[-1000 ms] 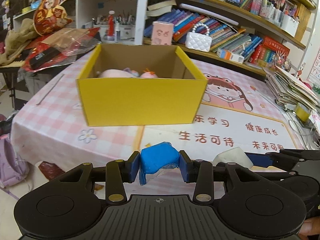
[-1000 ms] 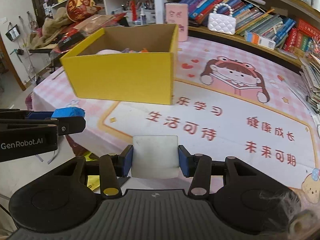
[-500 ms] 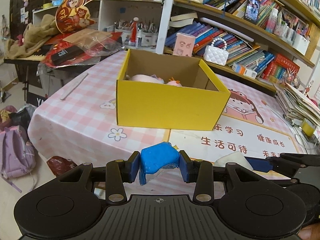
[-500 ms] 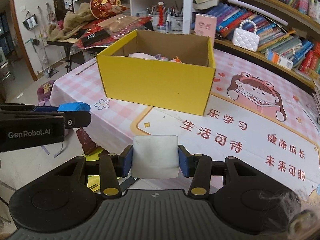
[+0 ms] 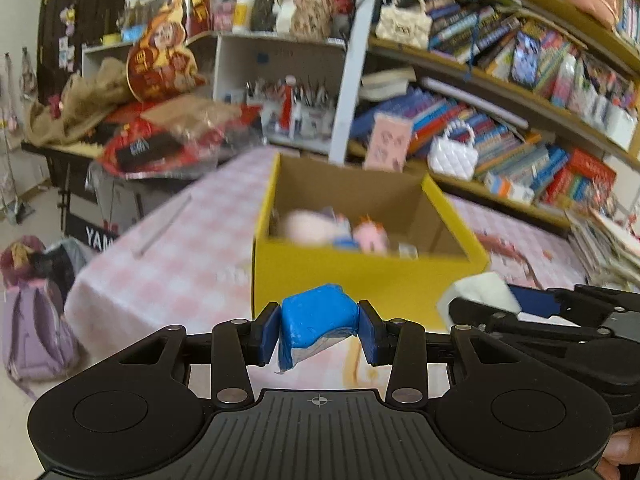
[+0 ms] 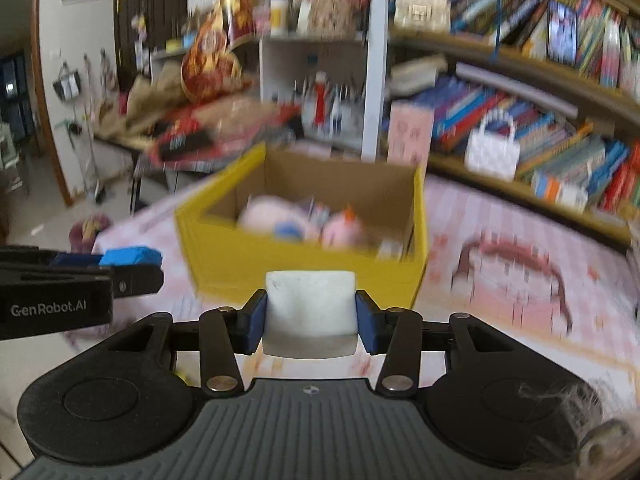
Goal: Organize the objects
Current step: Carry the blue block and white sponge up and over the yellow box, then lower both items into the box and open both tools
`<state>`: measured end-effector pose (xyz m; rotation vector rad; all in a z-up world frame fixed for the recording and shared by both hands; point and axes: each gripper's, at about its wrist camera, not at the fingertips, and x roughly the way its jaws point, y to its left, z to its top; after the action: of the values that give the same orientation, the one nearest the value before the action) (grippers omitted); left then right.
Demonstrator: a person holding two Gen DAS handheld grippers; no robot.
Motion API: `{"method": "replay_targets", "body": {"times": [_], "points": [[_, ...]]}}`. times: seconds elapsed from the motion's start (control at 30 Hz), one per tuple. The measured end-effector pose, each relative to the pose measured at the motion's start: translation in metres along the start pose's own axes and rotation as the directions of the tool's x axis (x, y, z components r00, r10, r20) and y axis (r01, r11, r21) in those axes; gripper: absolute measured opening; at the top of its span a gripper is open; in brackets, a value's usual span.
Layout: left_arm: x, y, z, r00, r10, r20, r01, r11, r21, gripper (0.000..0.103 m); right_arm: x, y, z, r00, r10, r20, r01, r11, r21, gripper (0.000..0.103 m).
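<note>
My left gripper (image 5: 319, 330) is shut on a blue block (image 5: 318, 316) with a torn white underside. My right gripper (image 6: 311, 322) is shut on a white block (image 6: 311, 312). Both are held in the air before an open yellow cardboard box (image 5: 360, 276) on the pink checked table (image 5: 176, 256); the box (image 6: 304, 264) holds pink soft toys (image 6: 272, 216) and small items, all blurred. In the left wrist view the right gripper (image 5: 476, 304) with its white block (image 5: 480, 288) shows at the right. In the right wrist view the left gripper (image 6: 132, 270) with its blue block (image 6: 130, 256) shows at the left.
Bookshelves (image 5: 520, 128) packed with books and white handbags (image 5: 454, 156) rise behind the table. A cluttered side table (image 5: 132, 148) with red packaging stands at the back left. A purple backpack (image 5: 30, 320) lies on the floor at the left. A stack of papers (image 5: 608, 248) sits at the table's right edge.
Both grippers rose and pulled back with their blocks still held, so the inside of the yellow box and its toys now show. The views tilted and blurred with the motion.
</note>
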<state>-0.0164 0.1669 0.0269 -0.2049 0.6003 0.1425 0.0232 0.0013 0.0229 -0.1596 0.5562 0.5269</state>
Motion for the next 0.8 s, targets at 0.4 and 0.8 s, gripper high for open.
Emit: {"method": "replay_targets", "body": {"times": [0.4,0.8], "points": [[0.085,-0.021,0.063,0.999,0.034,0.027,-0.034,0.999,0.002,0.039,0.101,-0.031,0.065,0.999,-0.036,-0.005,0.035,0.993,-0.115,0.044],[0.154,-0.034,0.067,0.993,0.069,-0.1,-0.066,0.997,0.036,0.039,0.167,-0.048,0.055,0.983,-0.006,-0.181,-0.027,0.983,-0.181,0.044]]}}
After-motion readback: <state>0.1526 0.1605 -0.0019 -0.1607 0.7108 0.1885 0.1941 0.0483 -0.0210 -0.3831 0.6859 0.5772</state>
